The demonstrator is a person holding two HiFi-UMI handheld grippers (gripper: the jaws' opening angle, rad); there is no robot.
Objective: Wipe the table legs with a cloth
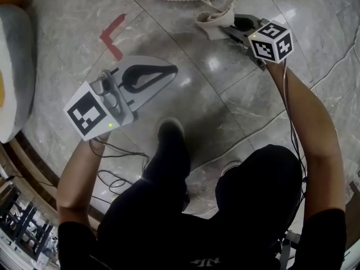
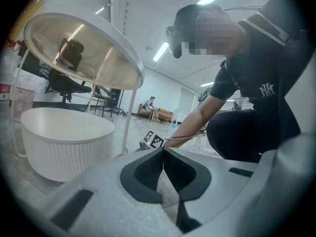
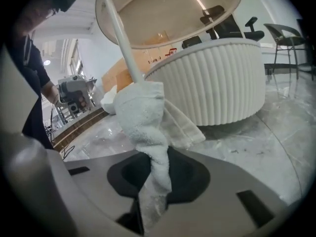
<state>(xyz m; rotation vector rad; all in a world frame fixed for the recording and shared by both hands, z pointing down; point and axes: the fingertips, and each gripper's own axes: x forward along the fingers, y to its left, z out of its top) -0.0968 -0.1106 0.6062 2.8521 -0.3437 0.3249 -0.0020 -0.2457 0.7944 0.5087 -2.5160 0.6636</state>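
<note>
My right gripper (image 1: 229,30) is shut on a white terry cloth (image 1: 215,19) low by the floor, at the foot of the table. In the right gripper view the cloth (image 3: 146,116) bunches up out of the gripper (image 3: 154,157) and presses against a thin white table leg (image 3: 117,32) that rises slantwise to the round table top (image 3: 168,9). My left gripper (image 1: 170,70) hangs shut and empty over the floor, well left of the cloth. From the left gripper (image 2: 163,151) I see another thin leg (image 2: 129,116) and the right gripper's marker cube (image 2: 153,140).
A white ribbed drum (image 3: 217,78) stands under the table top, close behind the leg; it also shows as the drum (image 2: 64,142). Red tape (image 1: 112,35) marks the marble floor. A grey cushion (image 1: 14,66) lies at the left. My shoe (image 1: 170,129) and cables (image 1: 115,179) are beneath me.
</note>
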